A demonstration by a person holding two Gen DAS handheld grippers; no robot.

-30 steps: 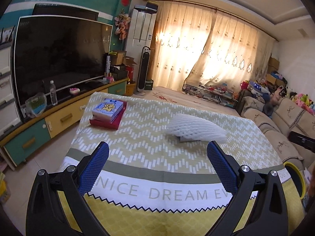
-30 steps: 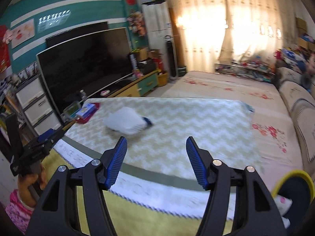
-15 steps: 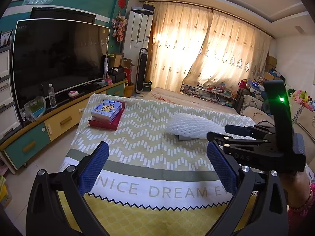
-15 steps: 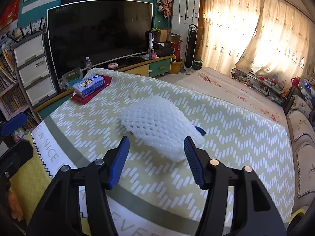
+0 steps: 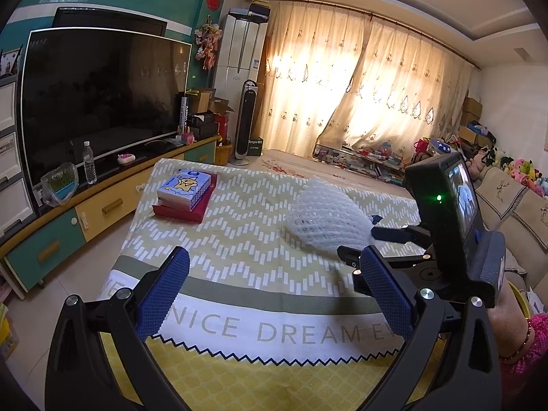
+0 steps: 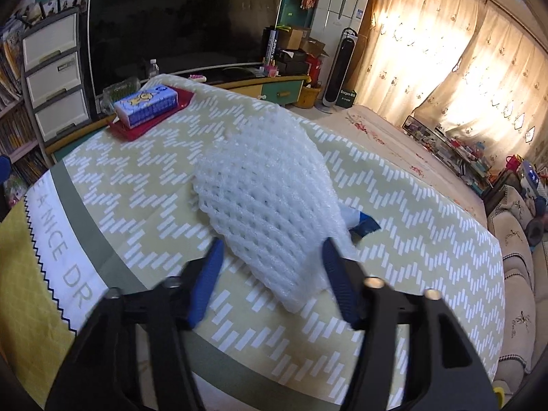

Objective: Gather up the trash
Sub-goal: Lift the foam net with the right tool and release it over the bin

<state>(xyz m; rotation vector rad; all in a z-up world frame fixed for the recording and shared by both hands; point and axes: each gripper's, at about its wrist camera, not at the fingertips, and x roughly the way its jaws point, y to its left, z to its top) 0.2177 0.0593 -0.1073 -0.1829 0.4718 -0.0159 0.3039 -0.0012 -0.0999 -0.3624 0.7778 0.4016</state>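
Observation:
A white foam net wrapper [image 6: 263, 191] lies on the patterned tablecloth [image 6: 428, 239]; it also shows in the left wrist view [image 5: 325, 219]. A small blue scrap [image 6: 364, 227] sticks out from under its right side. My right gripper [image 6: 270, 267] is open, its blue pads on either side of the wrapper's near end. In the left wrist view the right gripper [image 5: 359, 243] reaches the wrapper from the right. My left gripper [image 5: 274, 287] is open and empty, held back over the table's near edge.
A blue tissue pack [image 5: 185, 188] on a red box [image 5: 185, 210] sits at the table's far left. A TV [image 5: 99, 102] on a low cabinet stands left. A sofa [image 6: 517, 274] runs along the right. A yellow-rimmed bin [image 6: 498, 392] is low right.
My right gripper has swung in from the right and closed in on the foam wrapper, now straddling its near end. The left gripper has barely moved.

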